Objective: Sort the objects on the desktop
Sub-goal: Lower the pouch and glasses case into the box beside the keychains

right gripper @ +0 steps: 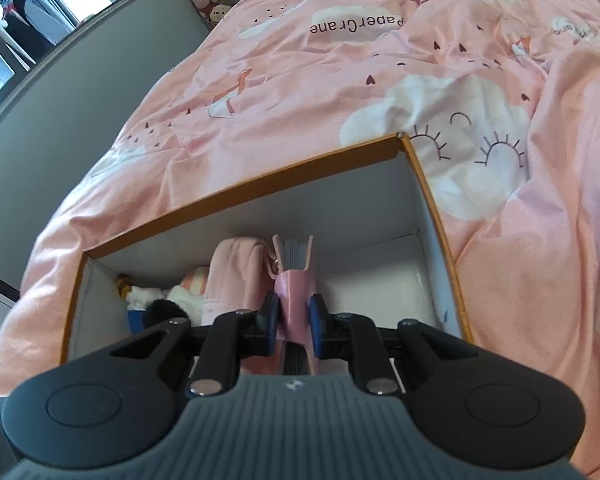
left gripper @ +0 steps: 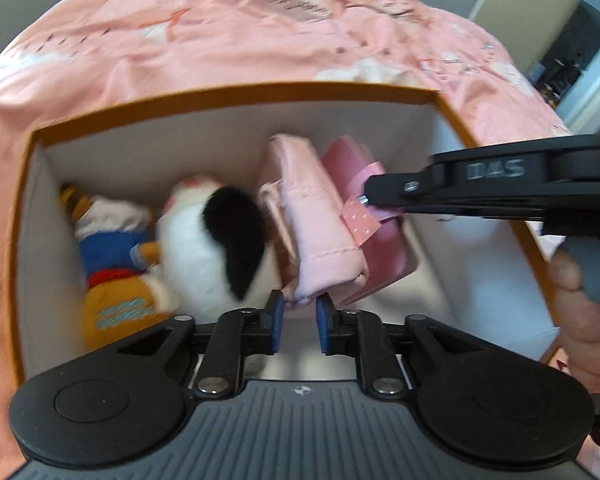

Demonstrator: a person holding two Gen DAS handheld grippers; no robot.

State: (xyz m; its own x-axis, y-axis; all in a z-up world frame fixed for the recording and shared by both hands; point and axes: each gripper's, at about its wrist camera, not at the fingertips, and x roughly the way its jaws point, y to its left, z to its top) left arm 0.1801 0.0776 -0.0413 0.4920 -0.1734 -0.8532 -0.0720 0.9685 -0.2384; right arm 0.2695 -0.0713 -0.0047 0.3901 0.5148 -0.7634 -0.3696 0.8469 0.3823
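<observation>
An orange-rimmed box [left gripper: 236, 98] with white walls lies open on the bed. Inside it stand a pale pink fabric pouch [left gripper: 316, 224] and a darker pink notebook [left gripper: 380, 256], leaning side by side. My right gripper [right gripper: 294, 320] is shut on the notebook [right gripper: 294, 292], whose pages face away; in the left wrist view it reaches in from the right [left gripper: 374, 204] at the notebook's strap. My left gripper [left gripper: 300, 320] hangs over the box, shut, its tips just below the pouch's lower edge. Whether they pinch any fabric I cannot tell.
A black-and-white plush dog [left gripper: 204, 256] and an orange plush in blue clothes [left gripper: 112, 280] fill the box's left half. The right part of the box floor [right gripper: 380, 272] is bare. A pink printed quilt [right gripper: 340, 80] surrounds the box. A hand [left gripper: 580, 320] holds the right gripper's handle.
</observation>
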